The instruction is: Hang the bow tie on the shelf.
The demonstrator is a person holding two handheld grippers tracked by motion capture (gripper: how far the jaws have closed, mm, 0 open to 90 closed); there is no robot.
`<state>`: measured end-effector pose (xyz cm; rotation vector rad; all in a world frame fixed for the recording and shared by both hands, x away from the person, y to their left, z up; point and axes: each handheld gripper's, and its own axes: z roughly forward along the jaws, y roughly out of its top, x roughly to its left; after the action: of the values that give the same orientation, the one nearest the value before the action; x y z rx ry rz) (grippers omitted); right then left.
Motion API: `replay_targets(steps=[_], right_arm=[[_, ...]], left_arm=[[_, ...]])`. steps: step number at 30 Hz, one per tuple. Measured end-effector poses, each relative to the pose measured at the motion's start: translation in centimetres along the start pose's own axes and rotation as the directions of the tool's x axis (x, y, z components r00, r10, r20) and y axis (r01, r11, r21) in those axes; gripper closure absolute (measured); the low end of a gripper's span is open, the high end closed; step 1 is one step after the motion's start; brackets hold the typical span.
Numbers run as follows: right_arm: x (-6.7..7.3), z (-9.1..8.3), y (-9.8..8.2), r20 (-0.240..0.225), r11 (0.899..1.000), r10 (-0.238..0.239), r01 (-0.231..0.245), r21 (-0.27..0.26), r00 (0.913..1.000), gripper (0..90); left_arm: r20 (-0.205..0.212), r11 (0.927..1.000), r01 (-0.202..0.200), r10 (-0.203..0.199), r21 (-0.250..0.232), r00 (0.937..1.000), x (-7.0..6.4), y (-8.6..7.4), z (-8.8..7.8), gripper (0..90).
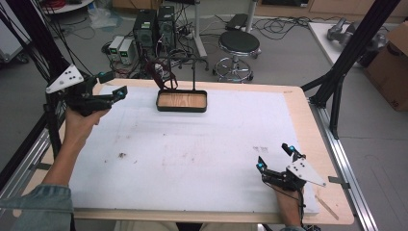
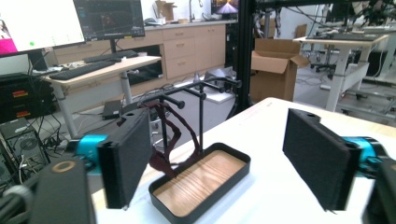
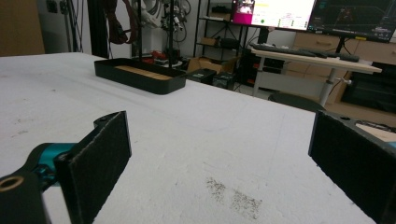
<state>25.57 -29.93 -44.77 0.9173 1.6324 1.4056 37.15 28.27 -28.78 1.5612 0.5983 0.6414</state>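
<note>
— Since both tools hang with nothing in them, what step is this?
— The start, I'd judge — the left gripper (image 1: 115,84), jaws spread wide, is raised and aimed at the stand (image 2: 198,116), just ahead of it, where a dark red strap (image 2: 167,135) hangs over the tray (image 2: 219,186).
— And the other?
— The right gripper (image 1: 275,157), released too, sits low over the white mat (image 1: 192,154), the tray well ahead. Next, the left must reach forward and close on the strap
</note>
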Motion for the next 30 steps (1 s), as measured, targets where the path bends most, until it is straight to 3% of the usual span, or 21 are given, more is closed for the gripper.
replay_targets(steps=[8,12,24,30], right_arm=[[0.1,0.0,0.0,-0.001,1.000,0.002,-0.002,0.002,1.0000,4.9],[0.1,0.0,0.0,-0.001,1.000,0.002,-0.002,0.003,1.0000,4.9],[0.1,0.0,0.0,0.000,1.000,-0.003,0.003,0.005,1.0000,4.9],[0.1,0.0,0.0,-0.001,1.000,-0.001,0.001,0.007,1.0000,4.9]], left_arm=[[0.005,0.9999,-0.013,0.013,-0.006,0.9999,-2.1,-1.2,-2.8,21.1],[-0.013,0.9993,-0.031,0.032,0.019,0.9994,-3.0,-2.2,-3.6,20.5],[-0.039,0.9974,0.019,-0.017,0.069,0.9991,-5.2,-6.8,-5.1,17.8],[-0.057,0.9949,0.025,-0.020,0.098,0.9982,-5.9,-8.5,-5.5,17.7]])
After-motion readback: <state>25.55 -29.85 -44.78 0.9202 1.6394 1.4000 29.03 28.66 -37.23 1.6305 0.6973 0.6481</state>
